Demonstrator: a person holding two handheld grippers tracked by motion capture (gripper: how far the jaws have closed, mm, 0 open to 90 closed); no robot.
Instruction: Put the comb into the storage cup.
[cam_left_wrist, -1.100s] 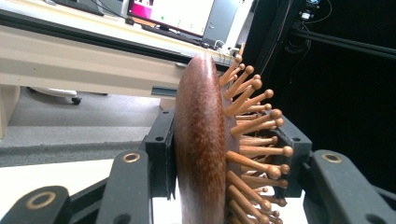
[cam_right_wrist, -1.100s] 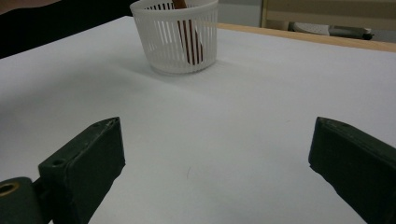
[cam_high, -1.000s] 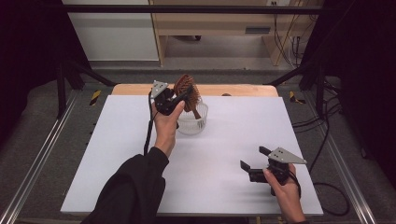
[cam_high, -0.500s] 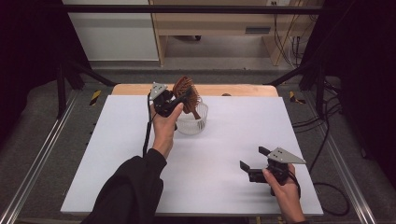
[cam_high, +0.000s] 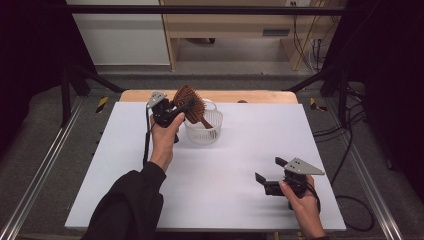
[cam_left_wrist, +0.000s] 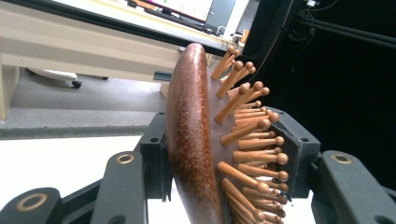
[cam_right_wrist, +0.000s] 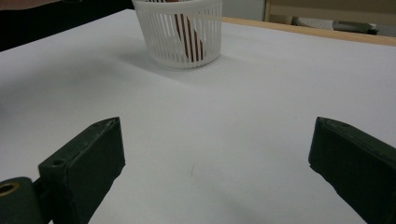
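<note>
High view: the left gripper (cam_high: 176, 111) is held near the far edge of the white table (cam_high: 125, 165), left of its middle, with the head of a brown wooden hairbrush (cam_high: 189, 102) between its jaws. The brush handle slants down into a white slatted basket (cam_high: 206, 131) that stands just right of the gripper.

Left gripper view: the brush head (cam_left_wrist: 191, 140) stands on edge between the two black jaws. The smooth back faces one pad; the ball-tipped wooden pins meet the other. The jaws have just been opening a little, yet both pads lie against the brush.

Right gripper view: the jaws stand wide apart with bare table between them. The basket (cam_right_wrist: 180, 32) stands well ahead.

High view: the right gripper (cam_high: 270, 177) rests near the near right corner.
</note>
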